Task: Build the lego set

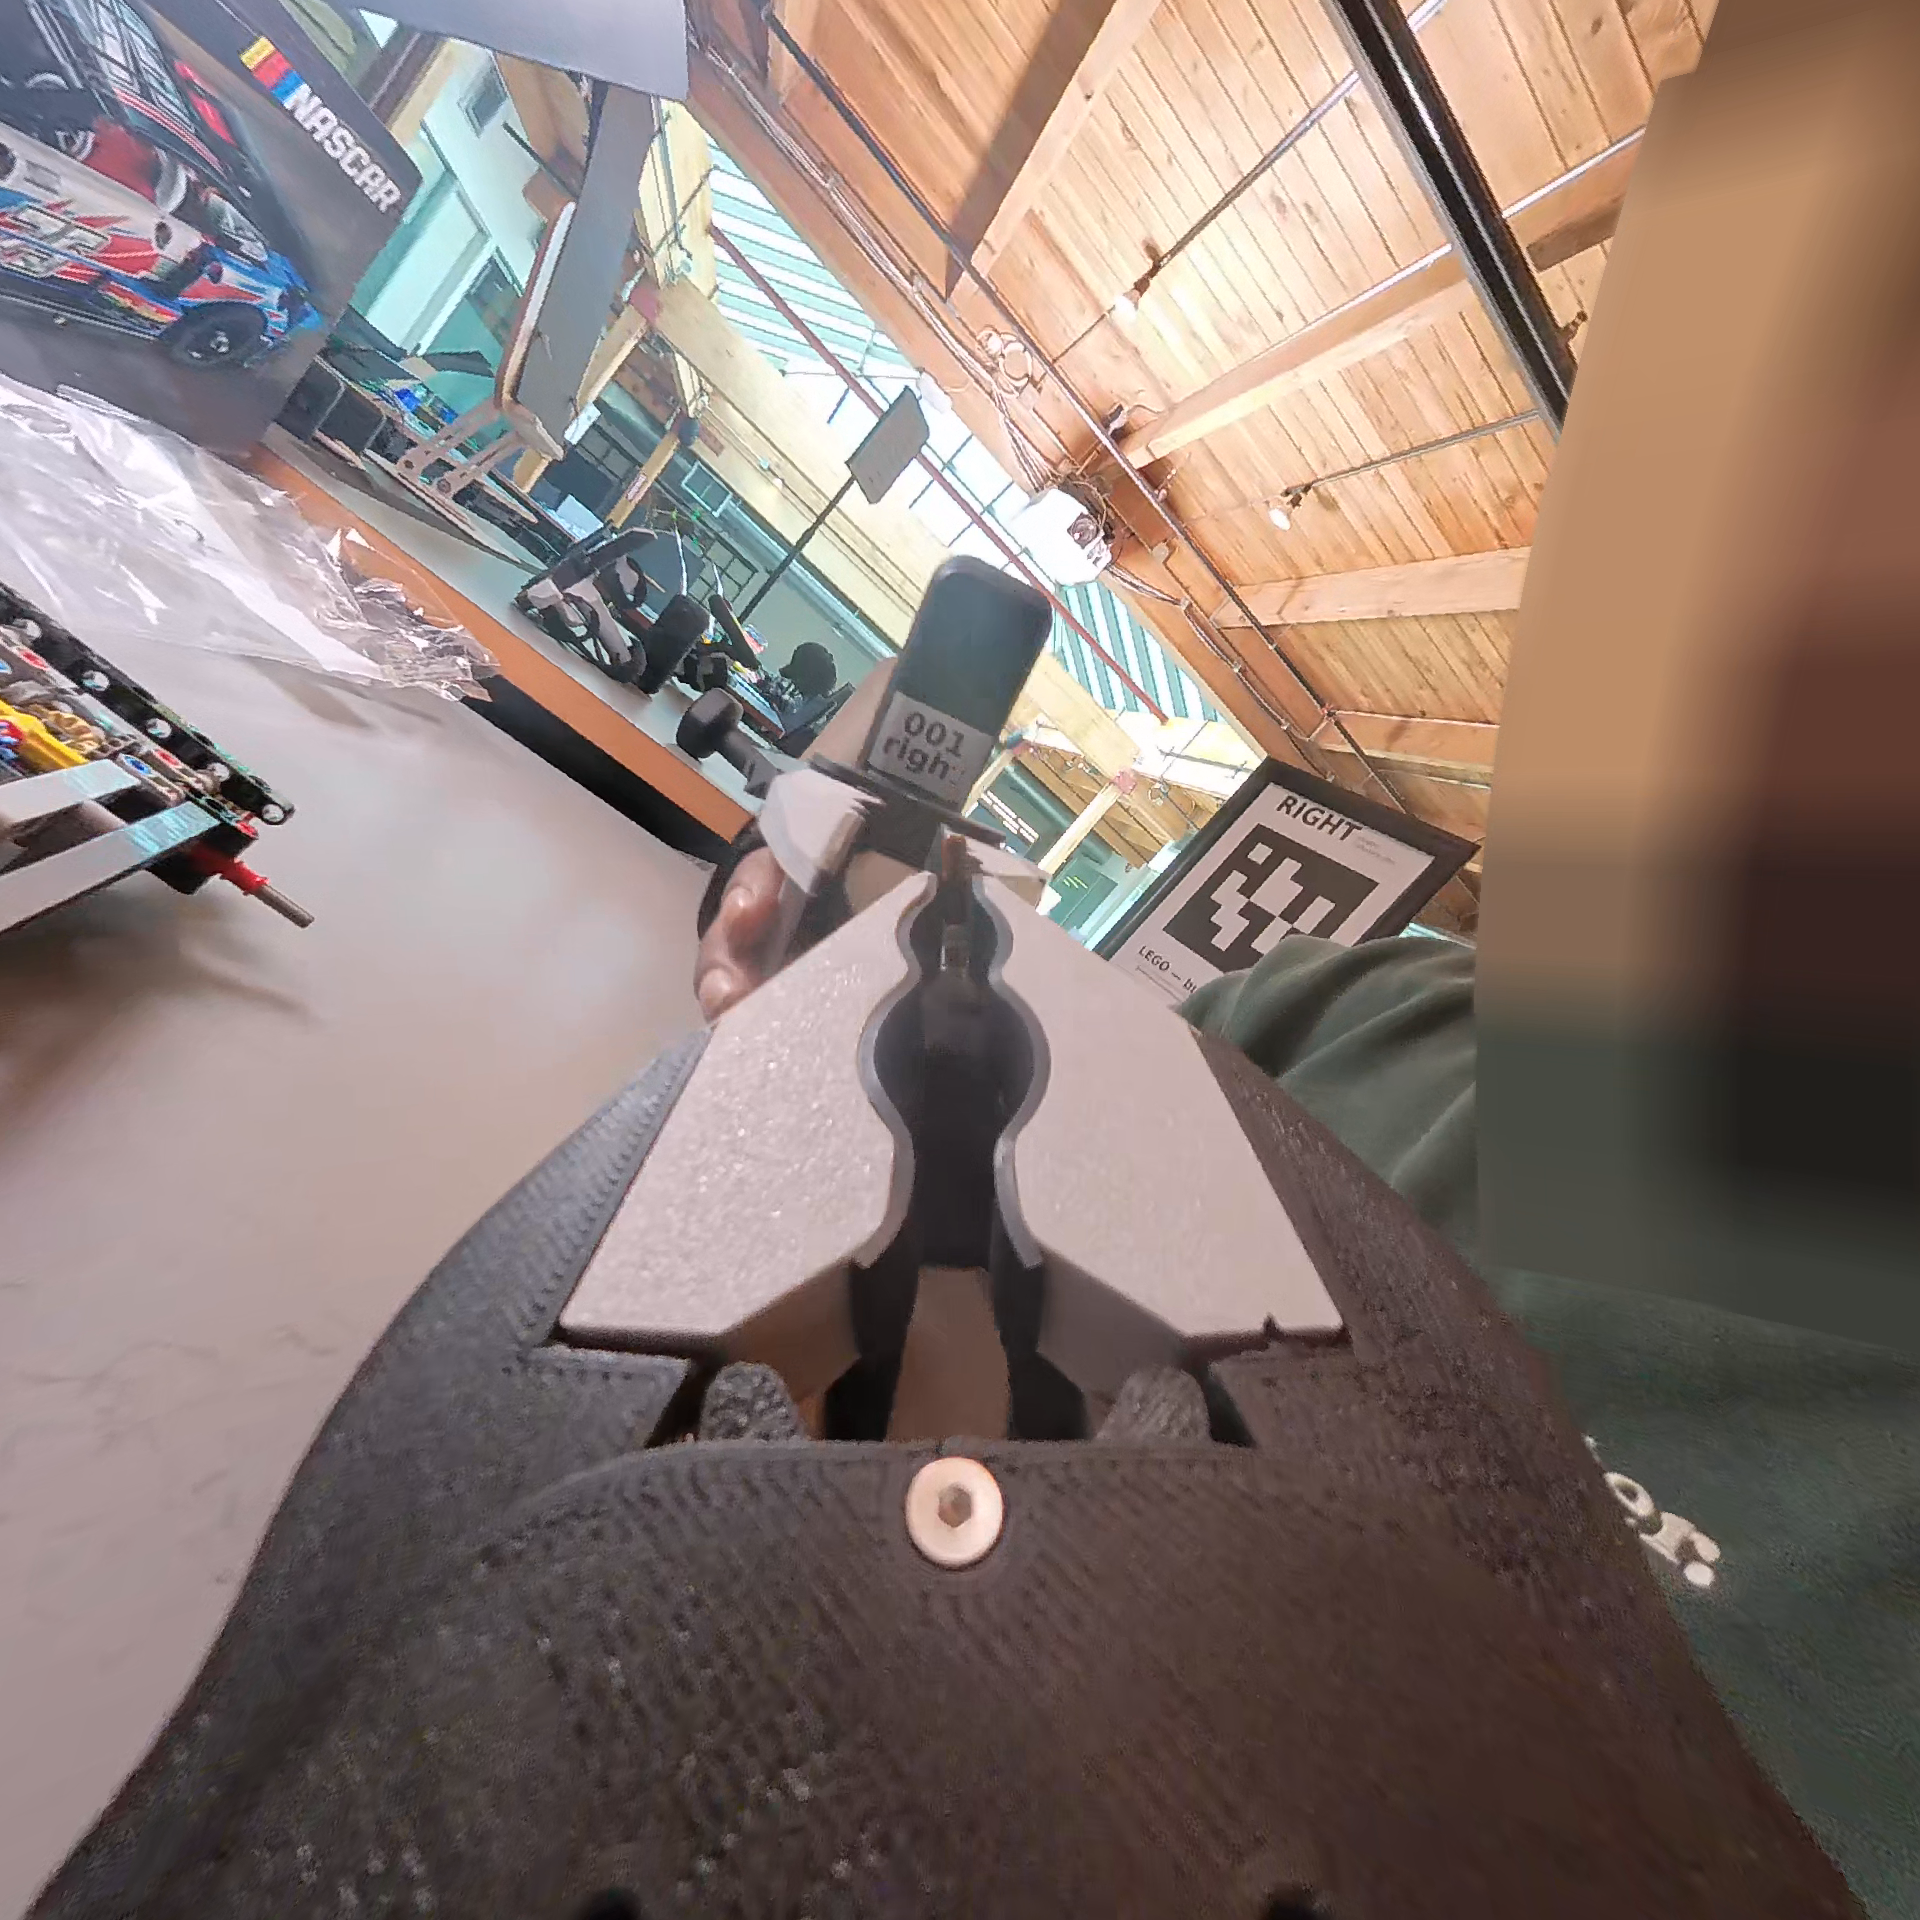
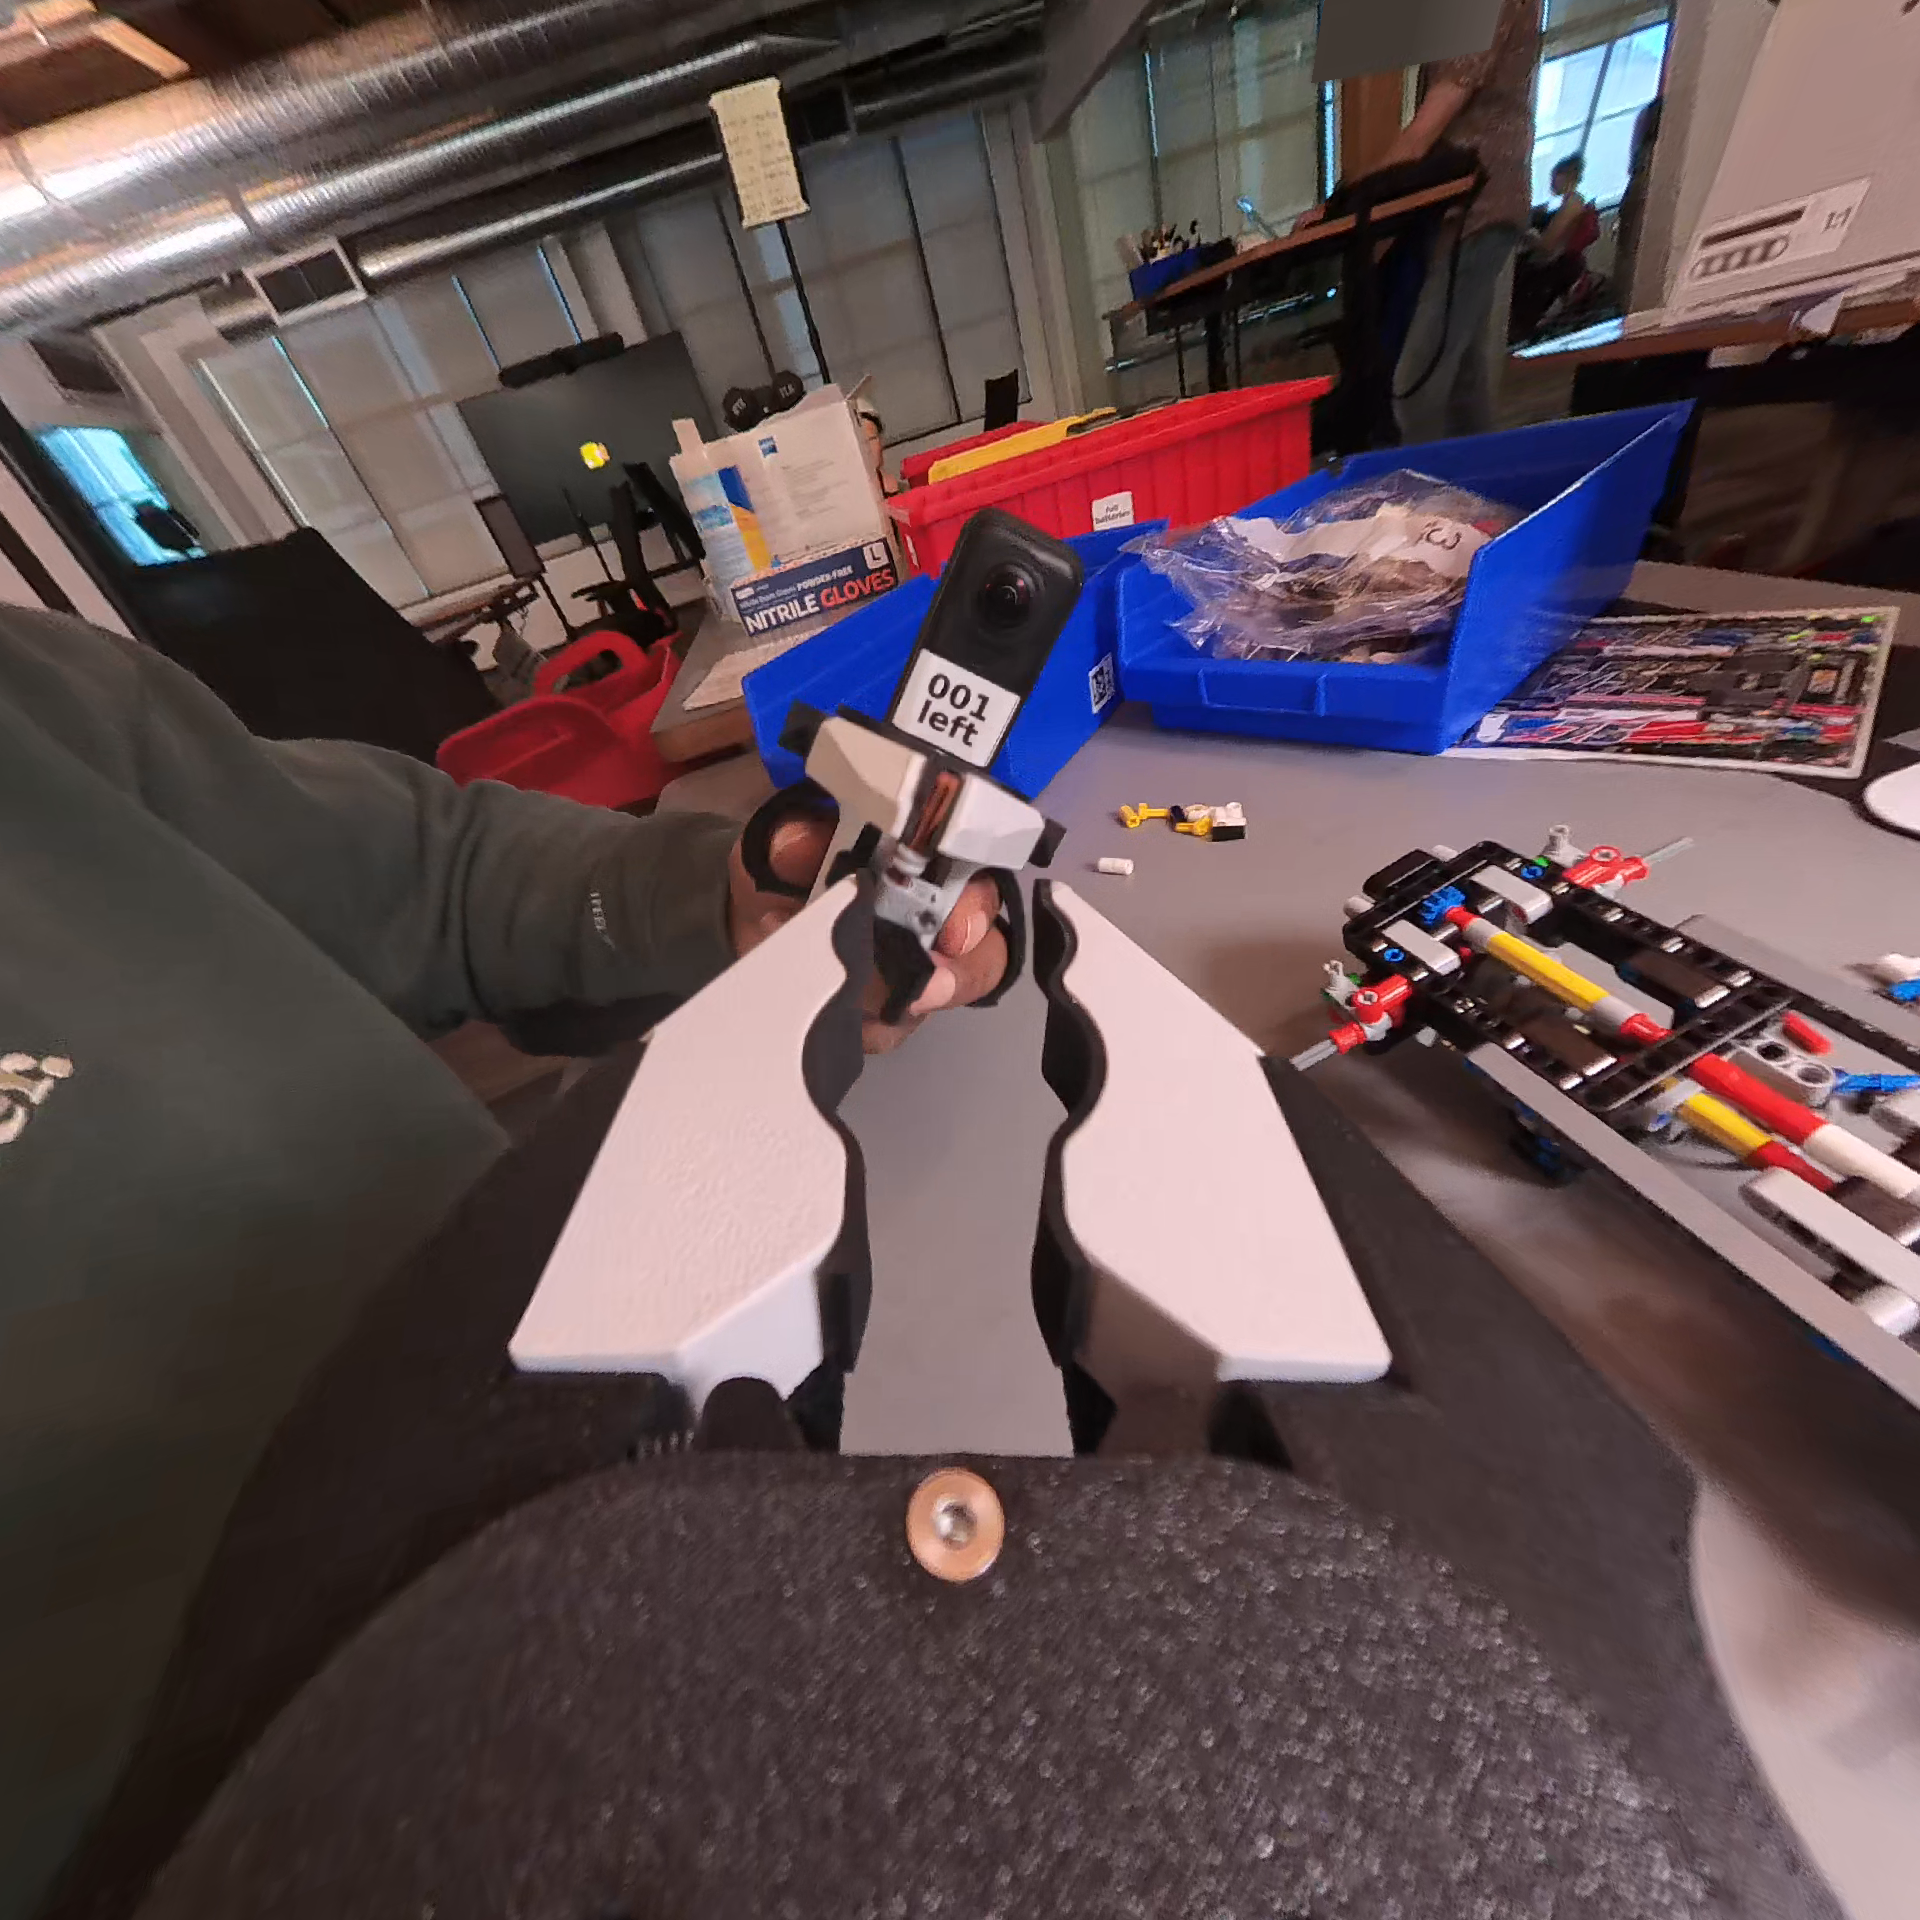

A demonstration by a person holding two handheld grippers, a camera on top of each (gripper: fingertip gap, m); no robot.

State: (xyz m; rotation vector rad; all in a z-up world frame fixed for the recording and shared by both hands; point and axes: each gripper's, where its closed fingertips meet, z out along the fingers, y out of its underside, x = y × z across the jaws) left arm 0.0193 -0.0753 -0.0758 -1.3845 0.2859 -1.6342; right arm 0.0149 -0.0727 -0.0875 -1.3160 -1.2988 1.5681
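My left gripper (image 1: 951,906) is shut on a small grey lego piece (image 1: 951,940) pinched at its fingertips and held in the air. In the right wrist view the left gripper (image 2: 914,883) faces me, with the piece (image 2: 914,906) sticking out. My right gripper (image 2: 951,902) is open, its tips on either side of that piece, apart from it. It also shows in the left wrist view (image 1: 925,842). The part-built black lego chassis (image 2: 1621,1018) with red, yellow and white rods lies on the grey table (image 2: 1195,935) to the right. It also shows at the left edge of the left wrist view (image 1: 135,790).
Loose small pieces (image 2: 1184,819) and a white pin (image 2: 1114,864) lie on the table. Behind stand blue bins (image 2: 1558,582) holding plastic bags, a red bin (image 2: 1112,468), a glove box (image 2: 810,592) and an instruction booklet (image 2: 1704,686). An empty clear bag (image 1: 208,551) and the set's box (image 1: 156,208) are at the far left. The grippers are tip to tip, or close to it.
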